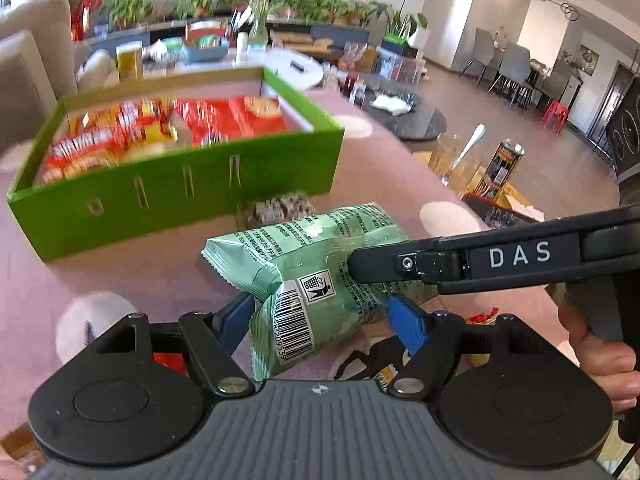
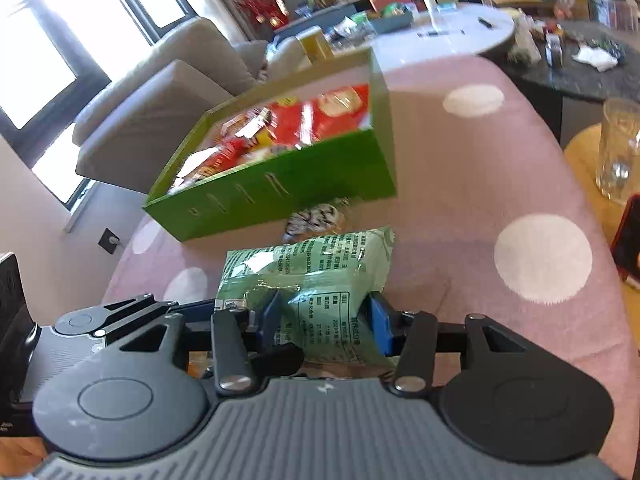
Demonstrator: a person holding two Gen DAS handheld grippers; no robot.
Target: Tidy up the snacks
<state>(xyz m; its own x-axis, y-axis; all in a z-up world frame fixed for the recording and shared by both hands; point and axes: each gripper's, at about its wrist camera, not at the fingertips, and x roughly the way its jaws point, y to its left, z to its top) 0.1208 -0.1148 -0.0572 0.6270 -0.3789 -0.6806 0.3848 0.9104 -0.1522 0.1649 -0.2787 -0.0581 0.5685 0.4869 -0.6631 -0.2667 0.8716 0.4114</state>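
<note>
A pale green snack bag is held above the pink dotted tablecloth. My left gripper is shut on its barcode end, blue pads pressing both sides. My right gripper is shut on the same bag; its black arm marked DAS enters the left wrist view from the right. Ahead stands a green box holding several red and yellow snack packs; it also shows in the right wrist view. A small dark patterned snack pack lies between bag and box.
A sofa stands left of the table. A round white table and a dark table with clutter lie behind. A glass stands on a wooden stool at right. A can sits beside the table.
</note>
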